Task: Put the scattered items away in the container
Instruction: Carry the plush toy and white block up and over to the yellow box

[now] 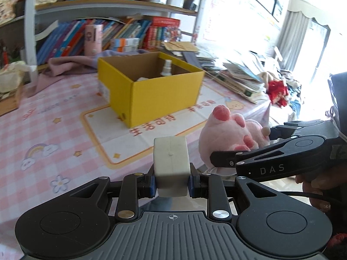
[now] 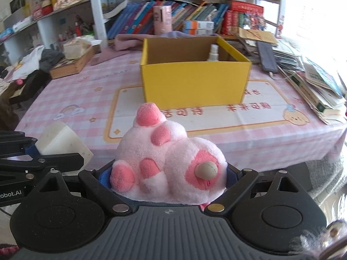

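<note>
**Both hands loaded, box straight ahead**

Nearest to me, the left gripper has its jaws pinched on a white rectangular block, gripped low so most of it stands above the pads. Beside it the right gripper has its jaws spread wide around a pink plush paw toy, squeezing its soft base.

Beyond both, on the pink checked tablecloth, sits the open yellow cardboard box, a white spray bottle already standing at its far right corner.

I'd carry each load clear over the near wall before letting go, one hand at a time, dropping into the empty left side, clear of the bottle.
</note>
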Available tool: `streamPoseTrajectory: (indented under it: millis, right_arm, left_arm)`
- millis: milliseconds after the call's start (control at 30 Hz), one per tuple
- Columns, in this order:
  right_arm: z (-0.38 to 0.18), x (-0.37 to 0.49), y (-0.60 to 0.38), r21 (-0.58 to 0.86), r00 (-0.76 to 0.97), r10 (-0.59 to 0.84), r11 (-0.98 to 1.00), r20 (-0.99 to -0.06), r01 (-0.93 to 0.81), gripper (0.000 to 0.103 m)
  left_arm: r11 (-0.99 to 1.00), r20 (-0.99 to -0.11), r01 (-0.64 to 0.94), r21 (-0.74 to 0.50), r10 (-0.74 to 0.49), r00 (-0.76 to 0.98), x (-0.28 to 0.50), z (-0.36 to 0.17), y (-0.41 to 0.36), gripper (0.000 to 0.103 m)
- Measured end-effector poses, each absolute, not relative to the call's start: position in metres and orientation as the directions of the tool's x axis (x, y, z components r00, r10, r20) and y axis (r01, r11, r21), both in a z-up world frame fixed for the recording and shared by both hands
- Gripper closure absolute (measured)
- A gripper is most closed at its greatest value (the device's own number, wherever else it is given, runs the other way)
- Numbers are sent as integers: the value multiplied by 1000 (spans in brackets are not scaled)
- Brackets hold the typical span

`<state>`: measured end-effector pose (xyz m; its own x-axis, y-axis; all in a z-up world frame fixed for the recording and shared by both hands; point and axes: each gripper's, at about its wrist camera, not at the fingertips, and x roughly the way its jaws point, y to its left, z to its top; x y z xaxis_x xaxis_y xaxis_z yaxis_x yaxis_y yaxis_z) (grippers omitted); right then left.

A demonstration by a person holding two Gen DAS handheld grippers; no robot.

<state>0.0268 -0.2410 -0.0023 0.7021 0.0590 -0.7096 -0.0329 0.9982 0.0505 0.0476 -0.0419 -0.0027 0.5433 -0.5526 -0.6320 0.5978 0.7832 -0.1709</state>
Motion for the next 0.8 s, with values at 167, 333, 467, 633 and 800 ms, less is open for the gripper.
streamPoseTrajectory:
  millis: [167,333,467,633,800]
  right_arm:
    - [-2,22,-259,49,703,17,999,-711,25,11]
    - [-1,17,-275,48,706,-23,996,-708,81,11]
    - [-2,16,-293,50,702,-57,990,-710,130,11]
    - [-4,22,-310,56,698,-82,983,-712,173,11]
    - [-2,41,-321,53,713,-82,985,-697,165,11]
  left_arm:
    - [756,-628,630,-176,-579,519,50,-3,-57,78]
    - [730,-629,660,-178,-600,494,56,-4,-72,78]
    - [688,-629,705,-172,-627,459,61,-5,-93,78]
    - [656,-627,738,-158,-644,438,72,-4,-114,78]
    - [663,-613,734,-148,-644,458,91,-2,-125,78]
